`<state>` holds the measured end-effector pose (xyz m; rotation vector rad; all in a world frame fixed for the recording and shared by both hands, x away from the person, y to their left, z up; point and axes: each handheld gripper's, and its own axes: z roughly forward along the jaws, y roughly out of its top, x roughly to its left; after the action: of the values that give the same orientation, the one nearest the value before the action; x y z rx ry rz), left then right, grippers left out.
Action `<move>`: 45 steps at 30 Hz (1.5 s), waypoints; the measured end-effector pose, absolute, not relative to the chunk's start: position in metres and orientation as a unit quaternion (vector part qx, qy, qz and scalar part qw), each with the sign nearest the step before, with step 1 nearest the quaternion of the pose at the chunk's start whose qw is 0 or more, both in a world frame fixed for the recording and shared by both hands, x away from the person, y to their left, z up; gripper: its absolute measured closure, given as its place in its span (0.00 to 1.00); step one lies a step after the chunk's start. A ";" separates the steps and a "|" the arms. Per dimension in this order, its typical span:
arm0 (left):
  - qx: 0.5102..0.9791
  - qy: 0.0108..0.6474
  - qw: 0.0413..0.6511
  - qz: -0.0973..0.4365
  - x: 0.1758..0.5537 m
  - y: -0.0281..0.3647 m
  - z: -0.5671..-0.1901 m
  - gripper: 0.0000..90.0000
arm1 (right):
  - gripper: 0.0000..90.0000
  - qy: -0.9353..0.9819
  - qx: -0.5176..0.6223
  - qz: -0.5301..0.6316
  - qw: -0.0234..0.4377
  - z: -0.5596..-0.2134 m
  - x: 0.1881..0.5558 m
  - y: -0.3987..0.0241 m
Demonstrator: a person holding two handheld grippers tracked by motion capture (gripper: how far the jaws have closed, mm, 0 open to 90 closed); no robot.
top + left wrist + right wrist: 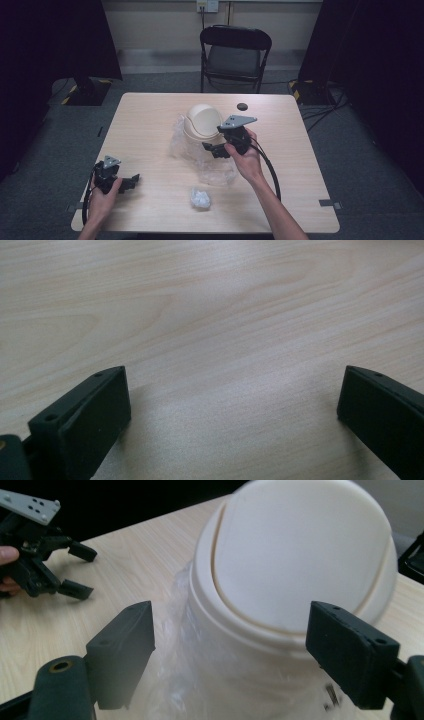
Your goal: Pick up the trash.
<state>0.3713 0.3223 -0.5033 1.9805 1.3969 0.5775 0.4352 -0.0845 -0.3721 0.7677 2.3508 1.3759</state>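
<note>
At my twelve o'clock a black folding chair (235, 55) faces my wooden table (145, 125), on grey carpet (360, 165), dark curtains (45, 45) flanking.

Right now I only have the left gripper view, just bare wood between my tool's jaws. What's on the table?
Observer: A cream bin with a domed swing lid stands mid-table, clear plastic bunched around its base.
Operator: Where's my other tool?
Observer: The right tool is at the bin, jaws open either side of it, not touching.
Operator: Anything nearer me?
Observer: A crumpled white wad lies near the front edge, to the right of your left tool.
</note>
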 end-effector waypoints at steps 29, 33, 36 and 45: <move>0.753 0.531 0.320 0.220 0.371 0.322 -0.503 0.00 | 0.18 0.832 0.277 0.460 0.139 -0.394 0.472 -0.056; 0.753 0.532 0.320 0.220 0.371 0.322 -0.503 0.00 | 0.18 0.832 0.277 0.459 0.140 -0.393 0.475 -0.056; 0.753 0.531 0.320 0.220 0.371 0.322 -0.503 0.00 | 0.21 0.830 0.278 0.465 0.133 -0.392 0.475 -0.059; 0.753 0.531 0.320 0.220 0.371 0.322 -0.503 0.00 | 0.17 0.817 0.280 0.485 0.137 -0.376 0.462 -0.069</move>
<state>0.3714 0.3223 -0.5035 1.9787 1.3964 0.5774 0.4617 -0.0686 -0.3765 0.8106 2.3652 1.4025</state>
